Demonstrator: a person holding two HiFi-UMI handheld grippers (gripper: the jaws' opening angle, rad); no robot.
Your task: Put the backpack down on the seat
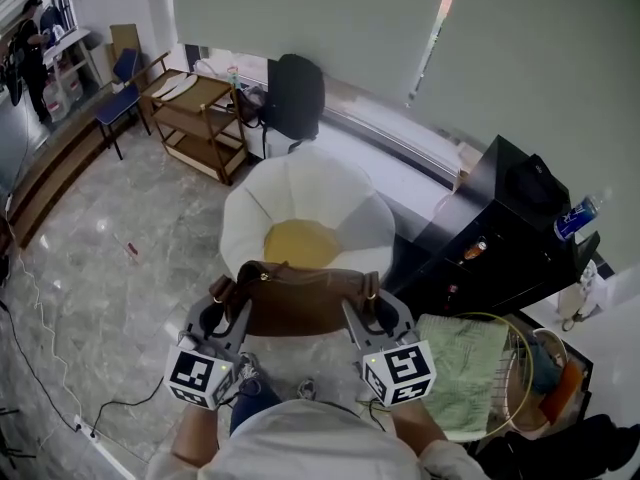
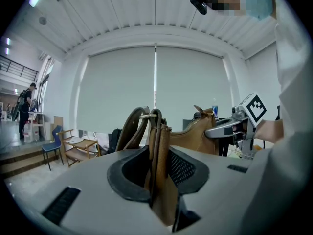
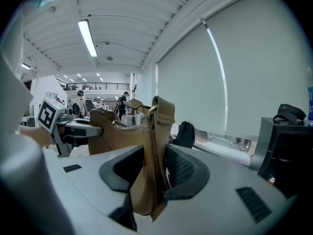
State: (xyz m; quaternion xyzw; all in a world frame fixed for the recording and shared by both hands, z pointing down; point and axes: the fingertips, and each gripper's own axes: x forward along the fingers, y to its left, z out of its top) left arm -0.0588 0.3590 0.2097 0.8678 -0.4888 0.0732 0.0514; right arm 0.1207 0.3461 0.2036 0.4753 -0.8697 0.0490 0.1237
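Note:
A brown leather backpack [image 1: 298, 298] hangs in the air between my two grippers, just in front of a white round chair [image 1: 300, 193] with a yellow seat cushion [image 1: 300, 243]. My left gripper [image 1: 222, 315] is shut on the bag's left end, its strap [image 2: 157, 146] pinched between the pads. At the bag's right end my right gripper [image 1: 368, 311] is shut on the brown strap [image 3: 155, 146]. In the left gripper view the bag's body [image 2: 195, 133] stretches toward the other gripper. The bag's underside is hidden.
A black cabinet [image 1: 500, 228] stands right of the chair, with a bottle [image 1: 577, 218] on it. A wire basket [image 1: 520, 368] holding a green cloth [image 1: 465, 368] is at my right. A wooden cart [image 1: 200, 118] and a black bag [image 1: 295, 96] stand behind the chair. A cable [image 1: 60, 388] lies on the floor.

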